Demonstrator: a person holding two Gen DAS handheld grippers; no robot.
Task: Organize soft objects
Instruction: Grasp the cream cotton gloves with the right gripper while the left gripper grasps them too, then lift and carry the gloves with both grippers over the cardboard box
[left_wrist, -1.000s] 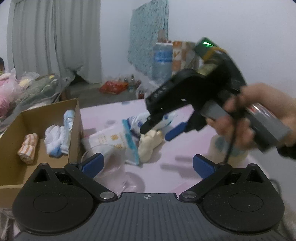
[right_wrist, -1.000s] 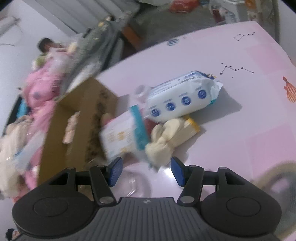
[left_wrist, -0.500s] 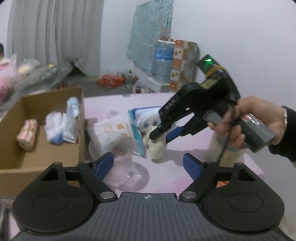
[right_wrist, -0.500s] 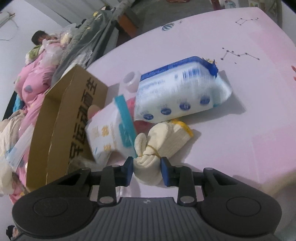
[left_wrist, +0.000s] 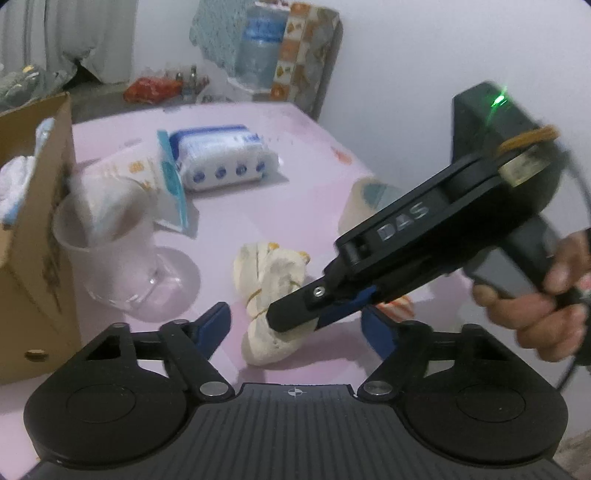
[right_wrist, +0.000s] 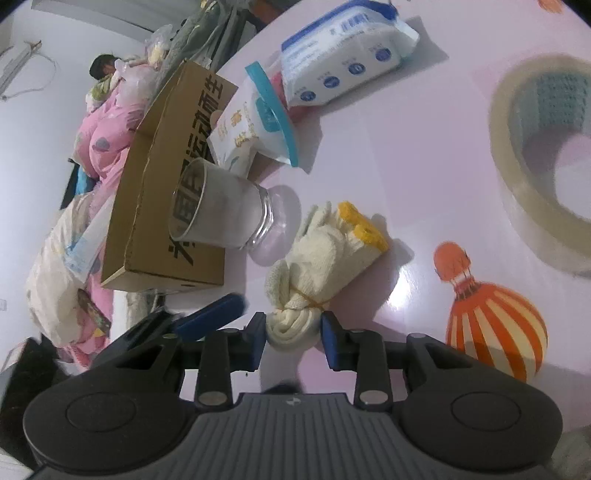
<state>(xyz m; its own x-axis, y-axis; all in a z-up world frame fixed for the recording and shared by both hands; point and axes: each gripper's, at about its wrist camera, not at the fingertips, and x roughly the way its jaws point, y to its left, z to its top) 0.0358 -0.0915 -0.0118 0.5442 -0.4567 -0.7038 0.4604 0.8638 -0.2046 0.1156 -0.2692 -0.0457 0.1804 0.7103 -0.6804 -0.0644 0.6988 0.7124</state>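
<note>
A cream glove bundle (left_wrist: 269, 266) (right_wrist: 325, 243) with yellow cuffs, tied by a rubber band, lies on the pink table (right_wrist: 424, 147). My right gripper (right_wrist: 293, 334) has its blue pads pressed on the bundle's tied end, though its jaws are opening slightly. In the left wrist view its black body (left_wrist: 424, 229) reaches in from the right, held by a hand. My left gripper (left_wrist: 297, 317) straddles that same end; its jaws are closing and its pads touch nothing. One of the left fingers (right_wrist: 210, 317) shows beside the right gripper.
A cardboard box (left_wrist: 37, 240) (right_wrist: 162, 192) with soft items stands at the left. A glass cup (left_wrist: 110, 240) (right_wrist: 221, 210) sits next to it, close to the bundle. Farther back lie a wipes pack (left_wrist: 221, 158) (right_wrist: 343, 55) and a teal-edged pouch (right_wrist: 255, 122). A tape roll (right_wrist: 546, 155) is at the right.
My right gripper closed on the glove bundle's tied end and pulled it away from the packs, toward the near edge. My left gripper tipped down and its jaws narrowed around that end.
</note>
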